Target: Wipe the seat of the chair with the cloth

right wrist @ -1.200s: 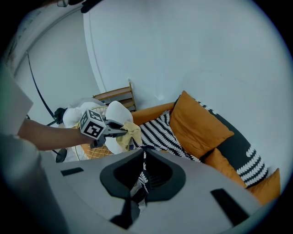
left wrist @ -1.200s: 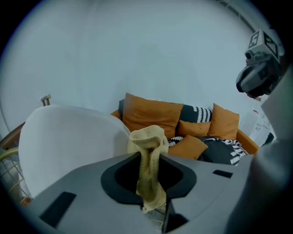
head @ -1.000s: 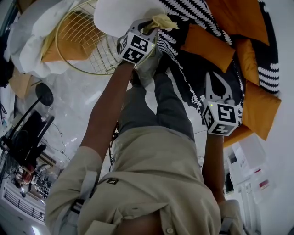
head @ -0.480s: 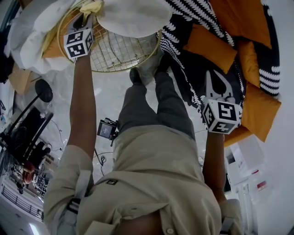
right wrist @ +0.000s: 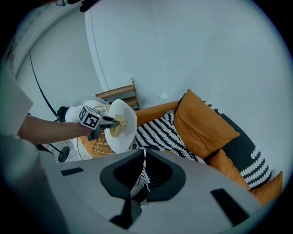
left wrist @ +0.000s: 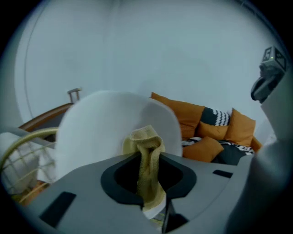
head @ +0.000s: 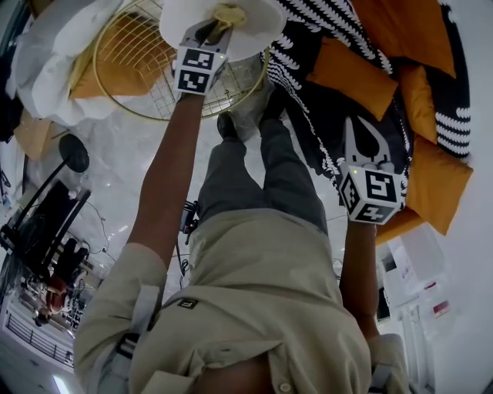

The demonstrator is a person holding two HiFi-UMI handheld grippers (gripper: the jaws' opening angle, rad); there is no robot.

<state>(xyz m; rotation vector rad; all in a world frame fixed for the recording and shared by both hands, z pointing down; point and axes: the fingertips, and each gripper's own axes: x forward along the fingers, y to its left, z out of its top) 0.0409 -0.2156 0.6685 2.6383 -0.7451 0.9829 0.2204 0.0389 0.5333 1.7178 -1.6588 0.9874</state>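
Cloth (left wrist: pixel 146 160) clamped in left tool (head: pixel 218 22), arm outstretched to white seat cushion (head: pixel 250 35) (right tool (head: pixel 367 150) closed, low)

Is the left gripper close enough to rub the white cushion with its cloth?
Very likely yes. The left gripper, shut on the yellow cloth, is right at the white cushion on the wire chair. The cloth seems to lie against it, with nothing between.

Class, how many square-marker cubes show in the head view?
2. The left cube rides the left claw, which pinches the yellow cloth at the white seat; the right cube rides the right claw beside orange cushions. None looks hidden.
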